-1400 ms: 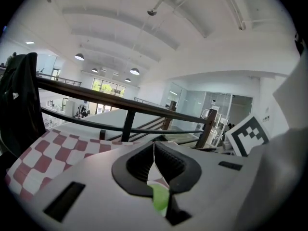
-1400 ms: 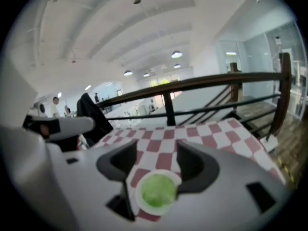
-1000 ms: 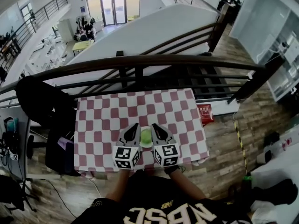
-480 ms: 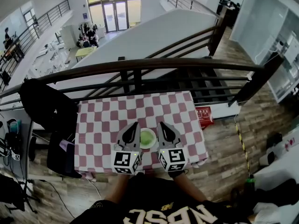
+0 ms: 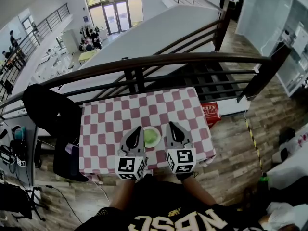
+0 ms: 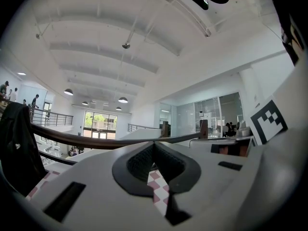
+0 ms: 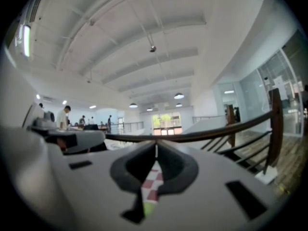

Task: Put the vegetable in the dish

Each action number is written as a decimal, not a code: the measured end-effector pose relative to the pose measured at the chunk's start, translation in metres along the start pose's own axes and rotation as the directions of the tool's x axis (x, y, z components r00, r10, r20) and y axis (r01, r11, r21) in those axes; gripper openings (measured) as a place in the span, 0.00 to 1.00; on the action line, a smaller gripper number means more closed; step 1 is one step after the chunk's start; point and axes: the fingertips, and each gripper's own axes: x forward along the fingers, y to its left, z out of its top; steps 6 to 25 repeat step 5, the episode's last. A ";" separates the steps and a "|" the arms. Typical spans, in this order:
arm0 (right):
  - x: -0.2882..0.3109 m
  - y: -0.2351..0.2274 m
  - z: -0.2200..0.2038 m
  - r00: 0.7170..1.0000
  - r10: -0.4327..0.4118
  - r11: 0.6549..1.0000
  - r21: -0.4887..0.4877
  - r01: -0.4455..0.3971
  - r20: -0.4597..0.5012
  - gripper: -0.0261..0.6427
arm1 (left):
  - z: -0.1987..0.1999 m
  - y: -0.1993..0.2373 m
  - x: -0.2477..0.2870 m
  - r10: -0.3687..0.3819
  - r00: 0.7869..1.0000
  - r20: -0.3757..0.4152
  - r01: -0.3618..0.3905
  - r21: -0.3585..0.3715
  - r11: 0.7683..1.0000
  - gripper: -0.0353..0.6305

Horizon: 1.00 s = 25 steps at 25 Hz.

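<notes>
A small round dish (image 5: 151, 137) holding something pale green rests near the front of the red-and-white checked table (image 5: 110, 121). I cannot tell the vegetable apart from the dish. My left gripper (image 5: 138, 129) sits just left of the dish, shut with nothing in it. My right gripper (image 5: 170, 125) sits just right of the dish, also shut and empty. In the left gripper view the jaws (image 6: 154, 144) meet over checked cloth. In the right gripper view the jaws (image 7: 155, 144) meet too, with a strip of cloth and a green edge (image 7: 150, 208) showing below them.
A dark handrail (image 5: 159, 60) with bars runs along the table's far edge, with a stairwell drop beyond it. A black chair with a dark coat (image 5: 50, 112) stands at the table's left. A red box (image 5: 210, 113) lies on the wooden floor to the right.
The right gripper has shifted a little to the right, away from the dish. The left gripper has barely moved. The dish stays where it was.
</notes>
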 end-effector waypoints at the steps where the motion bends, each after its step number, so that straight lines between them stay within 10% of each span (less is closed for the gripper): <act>1: -0.003 -0.001 -0.001 1.000 0.000 1.000 0.003 0.000 -0.002 0.06 | -0.001 -0.003 -0.002 -0.001 1.000 -0.002 0.001 0.000 1.000 0.08; 25: -0.014 -0.001 -0.007 1.000 0.008 1.000 0.006 -0.008 -0.012 0.06 | -0.009 -0.017 -0.008 -0.008 1.000 -0.016 0.008 0.001 1.000 0.08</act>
